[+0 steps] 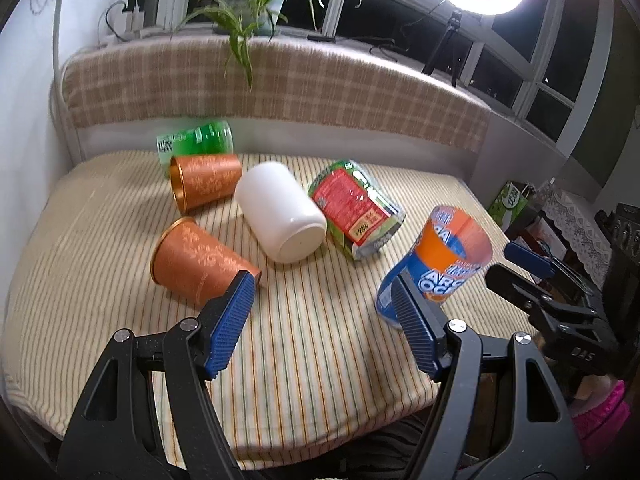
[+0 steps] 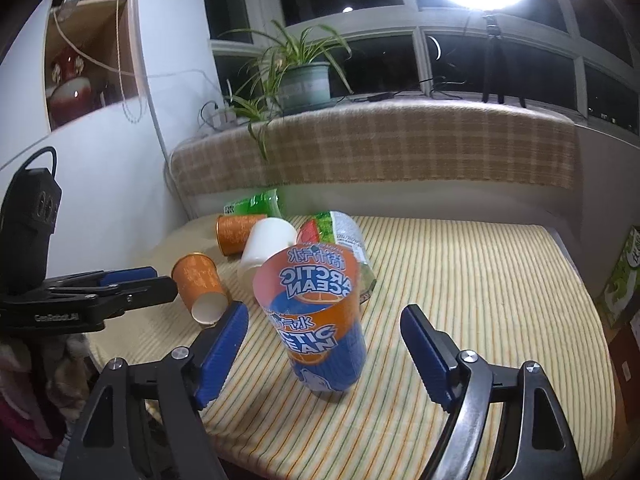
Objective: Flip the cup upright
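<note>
Right gripper agape, straddling upright cup

- The cup, near and right, carries orange and blue bands with white lettering.
- Two cups on the left are orange-brown with a pale floral print and gold rims.
- The mug in the middle is plain white.
- The carton is red and green.
- The far bottle is green.
- The tablecloth is cream with thin orange and green stripes.
- The gripper pads are blue on black frames.
- The far cushion is tan and cream plaid.
</note>
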Demonstrator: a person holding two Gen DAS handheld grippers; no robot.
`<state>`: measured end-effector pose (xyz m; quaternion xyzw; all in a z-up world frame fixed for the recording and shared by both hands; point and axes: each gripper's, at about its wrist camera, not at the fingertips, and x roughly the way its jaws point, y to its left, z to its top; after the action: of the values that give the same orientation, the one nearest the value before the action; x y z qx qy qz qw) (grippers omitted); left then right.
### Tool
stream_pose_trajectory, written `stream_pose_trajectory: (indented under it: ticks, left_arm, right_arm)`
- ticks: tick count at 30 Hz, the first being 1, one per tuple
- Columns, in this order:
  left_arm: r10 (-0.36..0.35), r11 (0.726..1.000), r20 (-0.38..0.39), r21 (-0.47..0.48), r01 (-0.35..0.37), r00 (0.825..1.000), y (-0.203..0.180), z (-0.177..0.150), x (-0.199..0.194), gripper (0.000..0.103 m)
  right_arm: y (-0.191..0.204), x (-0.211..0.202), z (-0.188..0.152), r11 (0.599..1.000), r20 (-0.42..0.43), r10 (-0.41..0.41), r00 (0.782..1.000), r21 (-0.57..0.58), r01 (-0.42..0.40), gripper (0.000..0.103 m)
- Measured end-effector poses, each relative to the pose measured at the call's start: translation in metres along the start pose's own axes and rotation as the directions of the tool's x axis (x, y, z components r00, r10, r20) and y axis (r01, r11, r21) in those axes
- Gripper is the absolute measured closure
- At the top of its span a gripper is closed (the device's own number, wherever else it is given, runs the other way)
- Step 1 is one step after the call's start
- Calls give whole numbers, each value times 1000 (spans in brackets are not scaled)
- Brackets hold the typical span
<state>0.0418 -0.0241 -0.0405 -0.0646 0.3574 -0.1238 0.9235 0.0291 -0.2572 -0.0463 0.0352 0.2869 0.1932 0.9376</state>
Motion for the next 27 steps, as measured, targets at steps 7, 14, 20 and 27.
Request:
stream_pose_trajectory:
  ticks: [7, 14, 20, 27]
  left_arm:
    - [42, 999, 88, 22, -44, 995, -4, 4, -12, 30]
    - [85, 995, 183, 28, -92, 979, -5, 5, -29, 17]
    - [131, 989, 253, 31, -143, 958, -7, 7, -42, 11]
    - [183, 977, 321, 45, -207, 929, -13, 5, -52, 0]
  right_arm:
    - [-6, -18, 4, 999, 35, -22, 999, 50, 21, 17]
    - [-5, -30, 6, 995, 71, -83, 994, 58, 79, 12]
    - [0, -43, 9, 987, 142, -157, 977, 58, 150, 0]
    - [1, -47, 12, 981, 172, -193, 966, 62, 185, 0]
